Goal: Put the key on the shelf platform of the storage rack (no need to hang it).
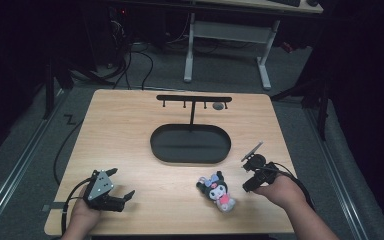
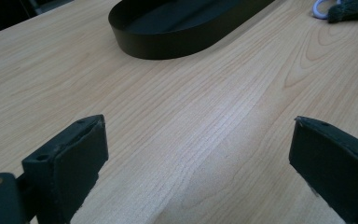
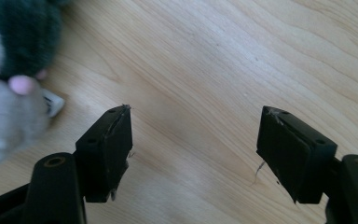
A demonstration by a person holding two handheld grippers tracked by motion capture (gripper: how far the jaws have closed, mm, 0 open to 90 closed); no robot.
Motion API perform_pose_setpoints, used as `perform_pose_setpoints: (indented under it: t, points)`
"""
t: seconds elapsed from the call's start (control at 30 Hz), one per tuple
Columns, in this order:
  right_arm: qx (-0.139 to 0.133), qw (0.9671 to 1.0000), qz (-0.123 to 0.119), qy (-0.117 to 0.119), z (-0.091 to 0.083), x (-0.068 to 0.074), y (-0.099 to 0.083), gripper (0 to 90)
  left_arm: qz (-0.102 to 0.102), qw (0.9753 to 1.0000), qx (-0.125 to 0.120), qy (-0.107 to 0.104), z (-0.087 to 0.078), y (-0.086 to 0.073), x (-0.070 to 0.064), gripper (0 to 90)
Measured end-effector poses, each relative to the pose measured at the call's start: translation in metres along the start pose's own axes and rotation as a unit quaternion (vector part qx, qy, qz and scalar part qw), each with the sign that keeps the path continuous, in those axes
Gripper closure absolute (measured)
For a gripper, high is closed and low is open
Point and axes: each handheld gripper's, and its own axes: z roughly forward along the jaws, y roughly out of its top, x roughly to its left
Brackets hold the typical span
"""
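Observation:
A small plush toy (image 1: 217,190) with a dark head, white face and pink body lies on the wooden table (image 1: 130,130) near the front edge, right of centre. My right gripper (image 1: 250,176) is just to its right, held low over the table. Its jaws stand wide apart with nothing between them. In the right gripper view the plush toy (image 3: 14,70) lies beyond the left jaw, and my right gripper (image 3: 196,112) has bare wood between its fingertips. My left gripper (image 1: 121,183) rests open at the front left. In its own view my left gripper (image 2: 198,126) points toward the black oval tray (image 2: 168,44).
The black oval tray (image 1: 190,156) sits mid-table, with a black T-shaped hook stand (image 1: 193,100) rising from its far side. A small dark round object (image 1: 219,106) is by the stand's right end. A white desk frame (image 1: 225,35) stands on the floor beyond the table.

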Motion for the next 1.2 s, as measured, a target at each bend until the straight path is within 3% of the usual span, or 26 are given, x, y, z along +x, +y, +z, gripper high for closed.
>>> perform_pose_setpoints:
  t: [0.17, 0.3, 0.4, 0.63, 0.67, 0.7, 0.73, 0.87, 1.0, 1.03, 1.13, 1.2]
  points:
    - [-0.011, 0.9998, 0.007, 0.017, -0.004, 0.009, -0.001, 19.1, 0.0, 1.0, 0.003, -0.004, 0.002, 0.0, 0.0, 5.0]
    - [-0.02, 0.9993, -0.004, 0.03, -0.011, 0.021, 0.0, 15.4, 0.0, 1.0, 0.004, -0.006, 0.001, -0.001, 0.0, 5.0]
    - [-0.035, 0.9983, -0.012, 0.045, -0.02, 0.04, 0.004, 13.6, -0.001, 0.9999, 0.004, -0.01, 0.0, -0.001, 0.0, 5.0]
    - [-0.034, 0.9971, -0.01, 0.068, -0.014, 0.062, 0.007, 5.1, 0.0, 0.9999, 0.006, -0.013, 0.001, -0.001, 0.0, 5.5]
    - [-0.029, 0.9968, -0.022, 0.071, -0.01, 0.07, 0.007, 4.1, 0.0, 0.9999, 0.005, -0.013, 0.001, -0.001, 0.0, 5.5]
    - [-0.029, 0.9968, -0.022, 0.071, -0.01, 0.07, 0.007, 4.1, 0.0, 0.9999, 0.005, -0.014, 0.0, -0.001, 0.0, 5.5]
    - [-0.024, 0.9965, -0.038, 0.07, -0.004, 0.077, 0.007, 3.9, 0.0, 0.9999, 0.005, -0.014, 0.001, -0.001, 0.0, 5.5]
    - [-0.013, 0.9968, -0.037, 0.07, 0.002, 0.082, 0.007, 5.2, 0.001, 0.9999, 0.006, -0.015, 0.001, -0.001, 0.0, 5.6]
    - [-0.004, 0.9969, -0.031, 0.072, 0.011, 0.083, 0.004, 12.2, -0.001, 0.9999, 0.006, -0.014, 0.001, -0.001, 0.0, 5.6]
    - [0.003, 0.9975, -0.012, 0.069, 0.012, 0.085, 0.003, 14.9, -0.001, 0.9999, 0.006, -0.014, 0.001, -0.001, 0.0, 5.6]
    - [0.003, 0.9976, -0.015, 0.068, 0.018, 0.085, 0.0, 15.3, 0.0, 0.9999, 0.006, -0.015, 0.002, -0.001, 0.0, 5.6]
    - [0.0, 0.9974, -0.03, 0.065, 0.023, 0.087, -0.002, 15.7, 0.001, 0.9998, 0.007, -0.016, 0.002, -0.001, 0.0, 5.6]
